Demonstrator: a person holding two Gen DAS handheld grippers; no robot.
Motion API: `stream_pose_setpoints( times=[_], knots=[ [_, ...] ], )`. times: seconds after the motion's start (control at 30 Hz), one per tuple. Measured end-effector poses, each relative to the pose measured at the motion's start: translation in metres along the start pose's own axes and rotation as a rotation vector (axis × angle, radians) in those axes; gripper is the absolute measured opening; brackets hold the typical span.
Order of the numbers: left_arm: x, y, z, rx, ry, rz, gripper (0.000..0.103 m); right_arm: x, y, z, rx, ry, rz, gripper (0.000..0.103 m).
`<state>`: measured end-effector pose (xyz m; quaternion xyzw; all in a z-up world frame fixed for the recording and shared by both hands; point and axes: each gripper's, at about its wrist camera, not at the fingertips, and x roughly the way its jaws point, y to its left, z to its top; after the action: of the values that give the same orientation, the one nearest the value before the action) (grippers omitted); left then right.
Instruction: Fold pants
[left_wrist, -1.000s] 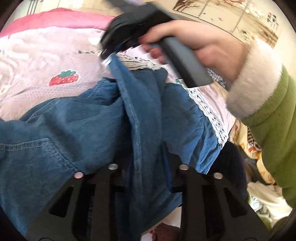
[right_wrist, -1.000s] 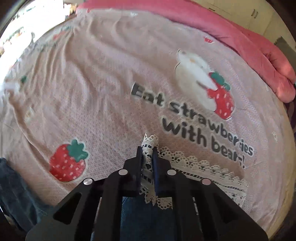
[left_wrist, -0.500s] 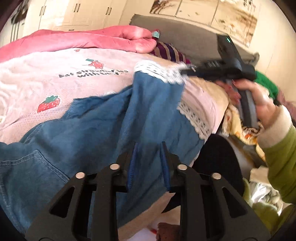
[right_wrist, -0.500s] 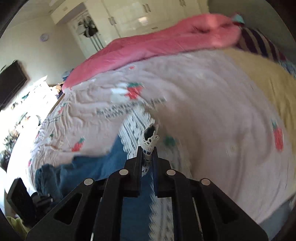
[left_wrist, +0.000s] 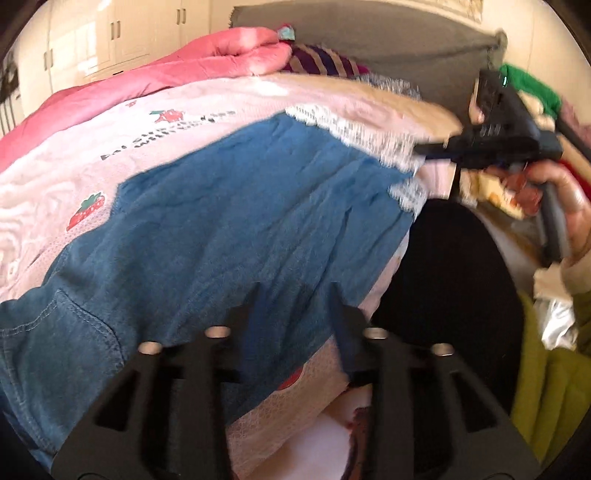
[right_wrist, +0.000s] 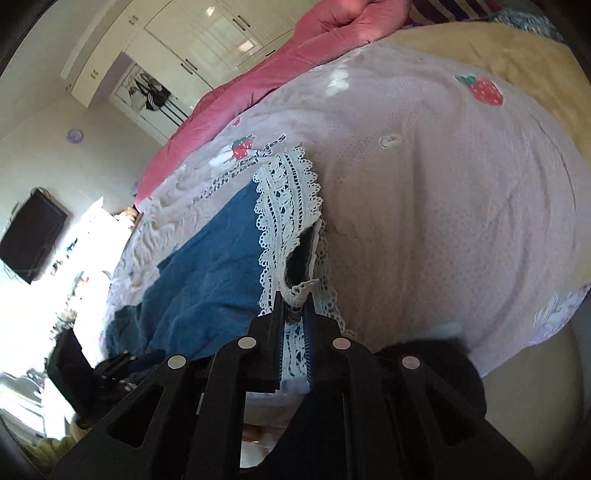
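Note:
Blue denim pants (left_wrist: 229, 221) with white lace hems (left_wrist: 354, 129) lie spread across a pink strawberry-print bedspread (left_wrist: 55, 177). My left gripper (left_wrist: 295, 295) is open above the denim near the bed's edge, holding nothing. My right gripper (right_wrist: 295, 302) is shut on the lace hem (right_wrist: 284, 206) of one leg and holds it stretched out; it also shows at the right of the left wrist view (left_wrist: 436, 149). The pants' denim (right_wrist: 207, 273) runs away to the left in the right wrist view.
A pink quilt (left_wrist: 166, 81) lies rolled along the far side of the bed. A black round object (left_wrist: 450, 280) sits just off the bed's near edge. Clothes (left_wrist: 554, 387) are piled on the right. A wardrobe (right_wrist: 207, 40) and a TV (right_wrist: 29, 236) stand beyond.
My left gripper has let go of the denim and opened. My right gripper has pulled the lace hem out to the right, stretching the bunched leg flat over the bed.

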<state>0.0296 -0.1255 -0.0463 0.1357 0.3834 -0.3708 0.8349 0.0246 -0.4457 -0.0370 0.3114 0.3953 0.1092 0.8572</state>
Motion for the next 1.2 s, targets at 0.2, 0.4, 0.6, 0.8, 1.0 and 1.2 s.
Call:
stream_pose_setpoints(
  times=[0.2,0.4,0.6,0.8,1.0,1.2],
  knots=[
    [0.013,-0.007,-0.003,0.087,0.031,0.071,0.031,-0.014,0.000,0.013,0.025,-0.048,0.052,0.009],
    [0.006,0.013,-0.002,0.055,0.050,-0.001,0.000,-0.023,0.003,0.014,0.038,-0.058,0.080,0.009],
    [-0.014,0.032,-0.007,0.046,0.067,-0.039,0.000,-0.018,0.000,0.002,0.024,0.012,0.038,0.009],
    [-0.022,0.032,-0.023,0.065,0.115,-0.035,0.000,-0.005,-0.015,-0.013,0.043,0.087,-0.049,0.009],
    [-0.041,0.033,-0.027,0.041,0.055,-0.082,0.004,-0.005,-0.014,-0.021,0.024,0.094,-0.051,0.009],
    [-0.018,0.008,-0.013,0.096,0.064,-0.035,0.028,-0.008,-0.006,-0.018,0.011,0.079,-0.031,0.009]
  ],
)
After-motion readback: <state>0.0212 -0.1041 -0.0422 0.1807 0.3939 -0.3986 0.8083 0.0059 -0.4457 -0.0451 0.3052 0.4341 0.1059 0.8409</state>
